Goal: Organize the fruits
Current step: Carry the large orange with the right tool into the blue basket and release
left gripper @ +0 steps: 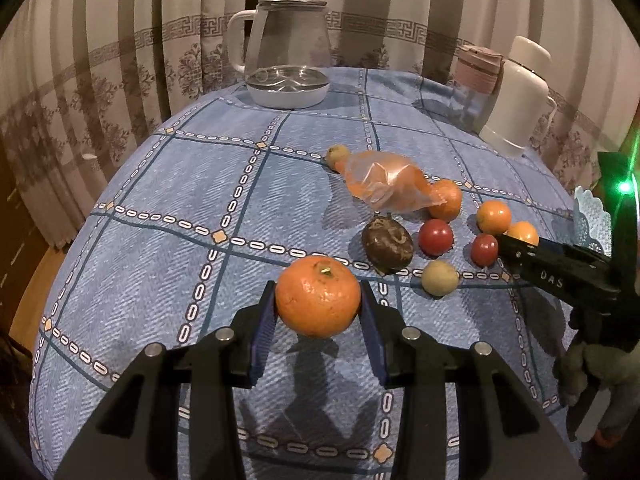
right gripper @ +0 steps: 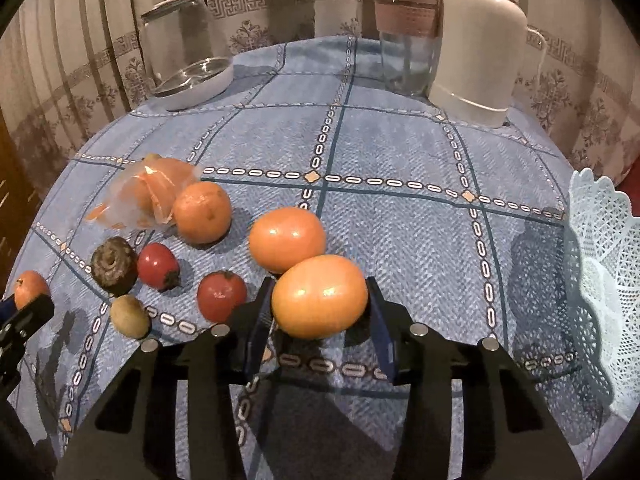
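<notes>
My left gripper [left gripper: 318,300] is shut on a mandarin [left gripper: 318,298] with a green stem, held just above the blue checked tablecloth [left gripper: 160,216]. In the right wrist view my right gripper [right gripper: 320,300] is shut on a smooth orange fruit [right gripper: 320,298], with both blue pads against its sides. A second smooth orange fruit [right gripper: 286,238] lies just behind it. To the left lie a mandarin [right gripper: 202,212], two red fruits [right gripper: 158,266], a dark wrinkled fruit [right gripper: 113,265] and a small yellowish fruit [right gripper: 129,316]. A white lace basket [right gripper: 600,264] stands at the right edge.
A crumpled plastic bag [right gripper: 148,196] holding orange fruit lies at the back of the cluster. A glass kettle [left gripper: 286,52], a glass cup with a pink lid [right gripper: 406,32] and a white jug [right gripper: 478,52] stand along the far edge, before curtains.
</notes>
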Action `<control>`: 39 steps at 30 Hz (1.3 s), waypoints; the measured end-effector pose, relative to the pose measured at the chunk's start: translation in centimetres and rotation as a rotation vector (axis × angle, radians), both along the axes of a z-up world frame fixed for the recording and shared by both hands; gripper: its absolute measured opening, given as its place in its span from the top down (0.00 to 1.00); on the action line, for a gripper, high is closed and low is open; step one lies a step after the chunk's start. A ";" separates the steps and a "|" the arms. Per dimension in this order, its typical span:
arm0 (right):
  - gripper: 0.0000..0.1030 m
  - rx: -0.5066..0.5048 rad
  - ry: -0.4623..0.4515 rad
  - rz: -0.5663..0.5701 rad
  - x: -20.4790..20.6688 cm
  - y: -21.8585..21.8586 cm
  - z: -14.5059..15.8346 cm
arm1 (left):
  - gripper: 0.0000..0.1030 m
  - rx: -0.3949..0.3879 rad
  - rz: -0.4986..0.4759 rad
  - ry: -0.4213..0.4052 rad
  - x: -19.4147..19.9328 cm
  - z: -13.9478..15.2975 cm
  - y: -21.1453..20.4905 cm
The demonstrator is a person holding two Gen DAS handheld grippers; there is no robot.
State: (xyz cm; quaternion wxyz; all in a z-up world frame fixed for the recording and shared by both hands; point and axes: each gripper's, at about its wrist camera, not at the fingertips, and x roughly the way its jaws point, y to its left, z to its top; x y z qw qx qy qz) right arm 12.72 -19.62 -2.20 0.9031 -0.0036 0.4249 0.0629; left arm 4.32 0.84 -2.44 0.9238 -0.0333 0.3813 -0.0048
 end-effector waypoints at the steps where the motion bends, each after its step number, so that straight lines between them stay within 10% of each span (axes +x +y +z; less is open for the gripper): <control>1: 0.56 0.000 -0.006 0.001 -0.2 0.0 0.2 | 0.61 0.002 -0.002 -0.001 0.0 0.1 -0.1; 39: 0.55 0.136 -0.168 -0.103 -10.0 -8.2 6.5 | 0.61 0.082 -0.087 -0.082 -3.2 3.8 -6.3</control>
